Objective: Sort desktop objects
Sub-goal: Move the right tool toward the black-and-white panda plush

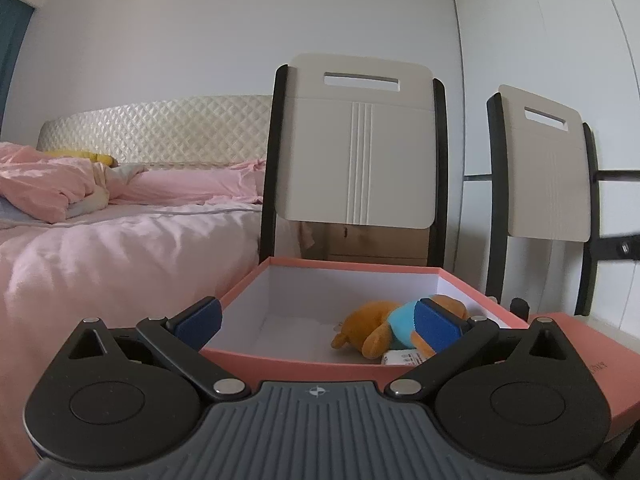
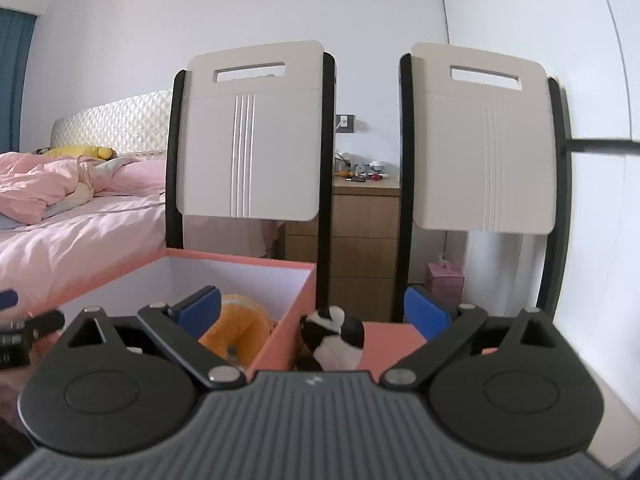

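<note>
Hovering right gripper (image 2: 314, 312), jaws spread and empty, over black-and-white plush (image 2: 334, 336) just outside the pink box (image 2: 280, 340).
Plush is looking soft, light; pinching its midbody seems best. Left gripper (image 1: 318, 320) is gaping empty over the box; orange plush (image 1: 372, 330) lying inside.

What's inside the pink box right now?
An orange plush bear in a blue shirt lies in the pink box, with a white tag beside it. The near wall hides the floor's front strip.

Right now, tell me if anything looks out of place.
One thing: a black-and-white plush toy sits outside the pink box, against its wall, while the orange plush lies inside. Both grippers are open and empty.
</note>
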Demonstrator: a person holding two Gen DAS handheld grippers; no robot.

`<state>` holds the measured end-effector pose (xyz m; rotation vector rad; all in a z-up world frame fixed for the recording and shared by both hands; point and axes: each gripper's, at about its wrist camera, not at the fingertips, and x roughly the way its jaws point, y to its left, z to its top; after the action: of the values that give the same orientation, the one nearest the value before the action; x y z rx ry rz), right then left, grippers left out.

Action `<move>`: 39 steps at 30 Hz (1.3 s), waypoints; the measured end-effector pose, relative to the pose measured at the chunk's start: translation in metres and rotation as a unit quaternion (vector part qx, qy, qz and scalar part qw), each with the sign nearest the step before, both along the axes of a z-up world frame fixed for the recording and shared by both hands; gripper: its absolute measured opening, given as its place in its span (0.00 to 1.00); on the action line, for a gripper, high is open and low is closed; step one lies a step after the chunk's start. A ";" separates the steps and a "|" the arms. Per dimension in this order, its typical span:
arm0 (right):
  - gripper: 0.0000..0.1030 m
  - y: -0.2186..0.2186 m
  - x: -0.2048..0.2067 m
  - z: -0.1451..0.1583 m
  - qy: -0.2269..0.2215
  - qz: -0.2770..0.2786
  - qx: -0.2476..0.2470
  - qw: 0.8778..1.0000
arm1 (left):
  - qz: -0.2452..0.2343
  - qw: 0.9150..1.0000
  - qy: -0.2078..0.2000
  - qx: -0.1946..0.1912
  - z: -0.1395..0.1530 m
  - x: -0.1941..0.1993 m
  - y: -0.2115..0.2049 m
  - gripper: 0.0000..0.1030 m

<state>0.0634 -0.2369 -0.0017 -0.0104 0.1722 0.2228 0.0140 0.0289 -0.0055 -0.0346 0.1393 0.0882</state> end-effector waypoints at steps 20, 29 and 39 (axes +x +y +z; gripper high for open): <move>1.00 -0.002 -0.003 -0.051 0.011 -0.015 0.049 0.999 | -0.012 0.999 0.012 0.042 -0.013 0.004 -0.019 1.00; 1.00 -0.006 -0.008 -0.052 0.007 -0.022 0.050 0.999 | -0.005 0.999 0.005 0.035 -0.011 0.001 -0.019 1.00; 1.00 -0.011 -0.013 -0.052 0.002 -0.034 0.046 0.998 | -0.004 0.999 0.004 0.032 -0.011 0.000 -0.020 1.00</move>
<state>0.0505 -0.2477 -0.0539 0.0873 0.1669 0.1624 0.0136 0.0089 -0.0162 0.0309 0.1437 0.0840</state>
